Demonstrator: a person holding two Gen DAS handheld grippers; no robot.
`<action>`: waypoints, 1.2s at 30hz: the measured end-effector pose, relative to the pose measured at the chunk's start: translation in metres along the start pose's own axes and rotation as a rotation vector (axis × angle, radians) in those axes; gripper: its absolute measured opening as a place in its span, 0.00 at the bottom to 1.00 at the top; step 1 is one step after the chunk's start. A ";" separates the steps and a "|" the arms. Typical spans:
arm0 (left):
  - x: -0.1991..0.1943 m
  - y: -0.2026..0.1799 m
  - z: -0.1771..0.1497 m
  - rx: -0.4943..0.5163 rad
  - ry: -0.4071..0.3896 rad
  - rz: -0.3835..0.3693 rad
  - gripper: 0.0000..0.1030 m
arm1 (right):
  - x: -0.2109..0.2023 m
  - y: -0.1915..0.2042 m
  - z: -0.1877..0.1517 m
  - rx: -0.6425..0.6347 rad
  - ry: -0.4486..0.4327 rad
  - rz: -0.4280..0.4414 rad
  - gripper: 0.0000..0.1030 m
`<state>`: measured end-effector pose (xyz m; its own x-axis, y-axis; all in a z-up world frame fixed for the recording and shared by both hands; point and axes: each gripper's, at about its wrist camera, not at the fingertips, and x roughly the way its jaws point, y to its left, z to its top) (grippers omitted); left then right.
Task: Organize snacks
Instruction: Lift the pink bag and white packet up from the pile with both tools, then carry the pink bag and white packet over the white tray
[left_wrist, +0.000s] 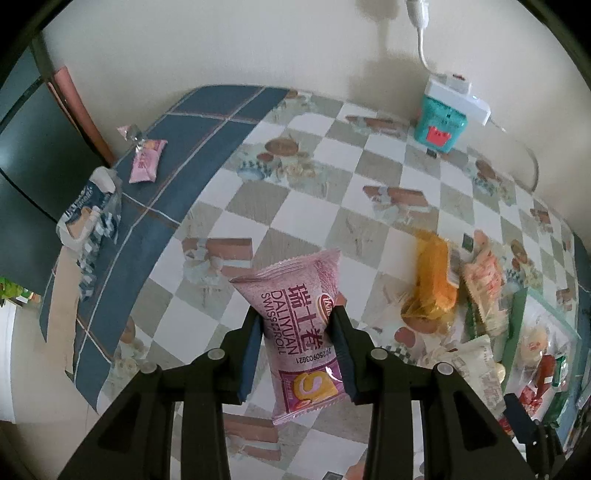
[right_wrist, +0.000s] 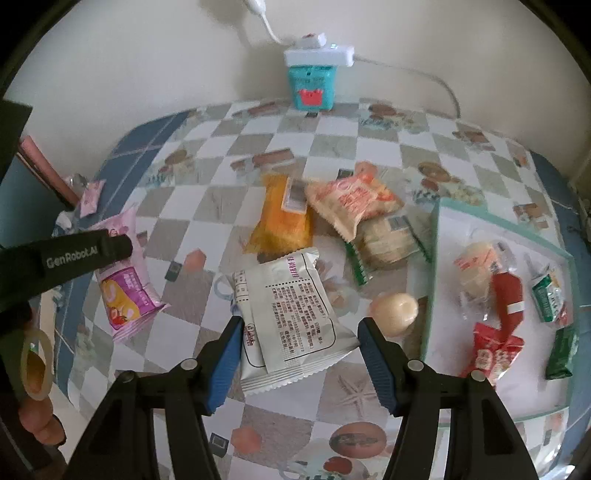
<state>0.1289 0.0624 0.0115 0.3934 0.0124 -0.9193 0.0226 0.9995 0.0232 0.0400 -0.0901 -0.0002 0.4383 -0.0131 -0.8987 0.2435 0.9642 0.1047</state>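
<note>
glossy pink plastic wrapper (left_wrist: 299, 332), matt white packet (right_wrist: 291, 314), smooth checked tablecloth (left_wrist: 332, 155)

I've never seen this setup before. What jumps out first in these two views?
The left gripper is clamped on a pink Swiss roll pack, held above the checkered table. The right gripper hangs open around a white snack pack, with a tray of sorted snacks to its right.

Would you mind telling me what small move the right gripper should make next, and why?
Probably close the right gripper on the white snack packet. Its jaws are open and already straddle the packet, which lies flat on the table, while the left gripper already holds the pink Swiss roll.
</note>
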 end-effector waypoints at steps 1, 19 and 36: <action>-0.004 -0.001 0.000 -0.001 -0.009 0.000 0.38 | -0.002 -0.001 0.001 0.002 -0.005 0.001 0.64; -0.039 -0.032 -0.003 0.038 -0.095 -0.019 0.38 | -0.033 -0.045 0.013 0.093 -0.076 -0.013 0.64; -0.054 -0.064 -0.012 0.088 -0.120 -0.019 0.38 | -0.049 -0.084 0.013 0.180 -0.111 -0.015 0.64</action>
<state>0.0955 -0.0018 0.0549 0.4994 -0.0157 -0.8662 0.1096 0.9929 0.0452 0.0090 -0.1744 0.0407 0.5241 -0.0658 -0.8491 0.3971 0.9009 0.1753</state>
